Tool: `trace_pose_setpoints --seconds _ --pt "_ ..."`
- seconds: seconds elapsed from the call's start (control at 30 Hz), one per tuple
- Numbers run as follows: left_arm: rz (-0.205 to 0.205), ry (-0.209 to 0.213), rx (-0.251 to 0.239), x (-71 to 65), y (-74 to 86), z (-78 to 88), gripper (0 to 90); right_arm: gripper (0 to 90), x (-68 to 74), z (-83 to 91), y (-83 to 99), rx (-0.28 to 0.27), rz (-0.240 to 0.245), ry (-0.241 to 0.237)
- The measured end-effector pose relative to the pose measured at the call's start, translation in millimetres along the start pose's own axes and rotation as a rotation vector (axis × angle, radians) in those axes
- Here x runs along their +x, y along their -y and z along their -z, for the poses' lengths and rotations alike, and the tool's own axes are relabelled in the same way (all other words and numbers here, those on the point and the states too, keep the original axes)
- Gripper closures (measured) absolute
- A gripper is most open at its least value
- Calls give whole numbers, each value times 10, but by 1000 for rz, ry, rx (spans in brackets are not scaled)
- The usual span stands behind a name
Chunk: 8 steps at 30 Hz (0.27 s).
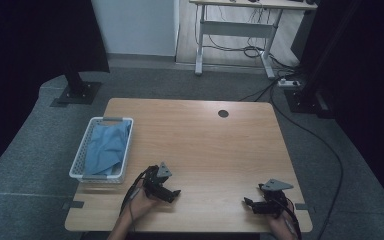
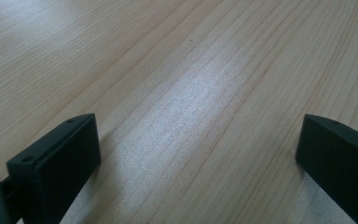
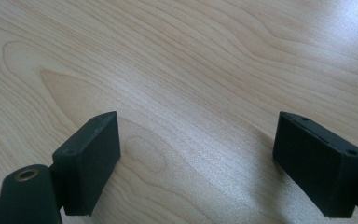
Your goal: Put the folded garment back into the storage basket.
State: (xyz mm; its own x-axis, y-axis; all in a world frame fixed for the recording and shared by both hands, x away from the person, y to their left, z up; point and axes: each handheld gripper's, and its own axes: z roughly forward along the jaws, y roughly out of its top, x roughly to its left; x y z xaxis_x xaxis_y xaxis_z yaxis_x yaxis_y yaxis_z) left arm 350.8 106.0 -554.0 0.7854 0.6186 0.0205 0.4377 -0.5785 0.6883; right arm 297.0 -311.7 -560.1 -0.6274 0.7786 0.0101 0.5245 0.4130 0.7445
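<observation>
Table [image 1: 205, 150]: wooden, bare under both of your grippers.
Basket [image 1: 80, 156]: white, at the table's left edge, long axis running away from you.
Cloth [image 1: 105, 147]: blue, crumpled inside the basket.
Left gripper [image 1: 172, 194]: near the basket, jaws wide apart, holding nothing, pointing right.
Right gripper [image 1: 247, 202]: well apart from the basket, jaws wide apart, holding nothing, pointing left.

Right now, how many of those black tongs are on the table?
2. The left tongs sit near the table's front edge, just right of the white basket holding blue cloth. The right tongs sit at the front right corner.
</observation>
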Motion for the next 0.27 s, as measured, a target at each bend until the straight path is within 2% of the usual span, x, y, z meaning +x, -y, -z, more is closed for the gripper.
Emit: trace_pose_setpoints --seconds 0.13,0.23,0.27 --pt "2 -3 -9 -5 17 4 0 145 1 0 1 -1 0 0" --pt "-29 25 -6 -6 33 20 0 145 2 0 1 -1 0 0" --pt "-28 24 -6 -6 35 21 0 145 2 0 2 -1 1 0"
